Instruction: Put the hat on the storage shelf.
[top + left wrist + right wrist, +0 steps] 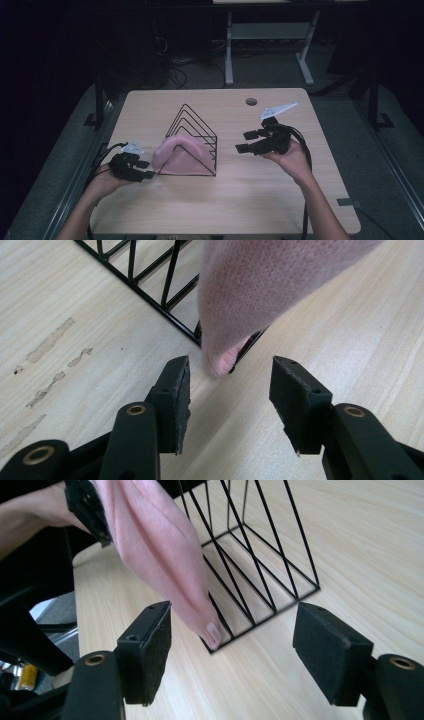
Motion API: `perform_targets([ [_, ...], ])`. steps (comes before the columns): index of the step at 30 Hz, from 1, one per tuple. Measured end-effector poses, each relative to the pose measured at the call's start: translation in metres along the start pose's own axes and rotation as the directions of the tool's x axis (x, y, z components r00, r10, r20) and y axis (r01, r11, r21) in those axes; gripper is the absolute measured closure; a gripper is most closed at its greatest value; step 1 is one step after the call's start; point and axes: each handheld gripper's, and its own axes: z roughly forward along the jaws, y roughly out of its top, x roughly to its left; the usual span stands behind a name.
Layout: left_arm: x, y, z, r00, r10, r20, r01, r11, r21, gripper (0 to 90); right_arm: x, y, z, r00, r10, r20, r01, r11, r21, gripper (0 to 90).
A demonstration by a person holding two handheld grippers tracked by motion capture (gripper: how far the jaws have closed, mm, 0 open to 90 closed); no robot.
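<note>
A pink knitted cloth (177, 152) hangs draped over the near end of a black wire rack (196, 131) of triangular dividers in the middle of the table. My left gripper (146, 169) stands open just left of the cloth; in the left gripper view the cloth's lower tip (222, 362) hangs a short way ahead of the jaws, untouched. My right gripper (246, 141) is held above the table to the right of the rack, open and holding nothing. In the right gripper view the cloth (160, 555) slopes down the rack (260, 575) beyond the jaws.
The light wooden table (240, 200) has a round cable hole (251, 101) at its back right. Pale scuff marks (50, 342) lie on the wood near my left gripper. A second table's white legs (229, 50) stand on the dark floor behind.
</note>
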Motion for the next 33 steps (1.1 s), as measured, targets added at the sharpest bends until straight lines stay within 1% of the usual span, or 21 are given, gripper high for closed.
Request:
perform_targets([
  [3,-0.001,0.0,0.0,1.0,0.005,0.001,-0.005,1.0,0.007,49.5,-0.001,-0.008,-0.006,0.9999,0.005,0.016,-0.005,1.0,0.003,31.1],
  [4,-0.001,0.0,0.0,1.0,0.005,0.001,-0.005,1.0,0.007,48.8,-0.001,-0.008,-0.006,0.9999,0.005,0.016,-0.005,1.0,0.003,31.1],
  [6,-0.001,0.0,0.0,1.0,0.008,0.002,-0.008,0.9999,0.009,47.9,-0.003,-0.017,-0.012,0.9993,0.025,0.029,-0.025,0.9997,0.0,31.1],
  [7,-0.002,0.0,-0.001,1.0,0.005,0.004,-0.005,1.0,0.007,47.9,-0.003,-0.017,-0.012,0.9993,0.025,0.029,-0.025,0.9997,0.0,31.1],
  [9,-0.004,-0.001,-0.001,0.9999,-0.01,0.005,0.01,0.9999,-0.005,45.6,-0.006,-0.026,-0.017,0.9985,0.036,0.04,-0.036,0.9993,0.0,31.0],
  [10,-0.004,-0.001,-0.001,0.9999,-0.01,0.005,0.01,0.9999,-0.005,45.0,-0.007,-0.03,-0.019,0.9982,0.04,0.045,-0.04,0.9992,-0.002,31.0],
  [12,-0.005,-0.001,-0.002,0.9991,-0.041,0.013,0.041,0.9991,-0.014,43.4,-0.008,-0.035,-0.022,0.9974,0.051,0.051,-0.051,0.9987,-0.003,30.8],
  [14,-0.004,-0.001,-0.003,0.9993,-0.035,0.014,0.035,0.9993,-0.011,42.3,-0.009,-0.038,-0.024,0.9969,0.054,0.057,-0.054,0.9986,-0.001,30.8],
  [15,-0.006,-0.002,-0.004,0.9988,-0.046,0.015,0.047,0.9988,-0.018,41.6,-0.009,-0.044,-0.028,0.9959,0.064,0.064,-0.064,0.9979,-0.003,30.5],
  [16,-0.006,-0.002,-0.004,0.9988,-0.046,0.015,0.047,0.9988,-0.018,41.0,-0.009,-0.044,-0.028,0.9959,0.064,0.064,-0.064,0.9979,-0.003,30.5],
  [17,-0.006,-0.002,-0.005,0.9988,-0.046,0.016,0.047,0.9986,-0.023,40.6,-0.01,-0.049,-0.031,0.9949,0.071,0.072,-0.07,0.9975,-0.006,30.4],
  [19,-0.006,-0.002,-0.005,0.9987,-0.048,0.014,0.048,0.9984,-0.027,40.0,-0.011,-0.052,-0.033,0.9943,0.075,0.076,-0.075,0.9971,-0.006,30.3],
  [21,-0.008,-0.003,-0.006,0.9988,-0.048,0.011,0.048,0.9984,-0.031,38.4,-0.013,-0.061,-0.037,0.9921,0.093,0.085,-0.092,0.9957,-0.009,29.7],
  [23,-0.008,-0.004,-0.007,0.9989,-0.046,0.008,0.047,0.9982,-0.039,37.6,-0.013,-0.067,-0.04,0.9914,0.099,0.086,-0.098,0.9951,-0.013,28.8],
  [24,-0.008,-0.004,-0.007,0.9989,-0.046,0.008,0.047,0.9982,-0.039,37.5,-0.013,-0.067,-0.04,0.9914,0.099,0.086,-0.098,0.9951,-0.013,28.8],
  [27,-0.01,-0.006,-0.008,0.9988,-0.047,0.011,0.047,0.998,-0.041,37.0,-0.013,-0.082,-0.045,0.9897,0.105,0.097,-0.104,0.9945,-0.013,28.4],
  [28,-0.01,-0.006,-0.008,0.9988,-0.047,0.011,0.047,0.998,-0.041,37.0,-0.013,-0.082,-0.045,0.9897,0.105,0.097,-0.104,0.9945,-0.013,28.4],
  [29,-0.011,-0.008,-0.006,0.9989,-0.046,0.012,0.046,0.998,-0.043,36.9,-0.014,-0.09,-0.048,0.9881,0.11,0.108,-0.109,0.994,-0.013,28.2],
  [30,-0.011,-0.008,-0.006,0.9989,-0.046,0.012,0.046,0.998,-0.043,36.5,-0.014,-0.09,-0.048,0.9881,0.11,0.108,-0.109,0.994,-0.013,28.2],
  [32,-0.011,-0.009,-0.006,0.9992,-0.039,0.012,0.039,0.9983,-0.042,35.8,-0.014,-0.098,-0.05,0.986,0.121,0.116,-0.121,0.9926,-0.002,27.4],
  [33,-0.011,-0.01,-0.007,0.9993,-0.036,0.01,0.037,0.9982,-0.047,35.9,-0.012,-0.106,-0.051,0.9841,0.118,0.132,-0.12,0.9928,0.004,27.4],
])
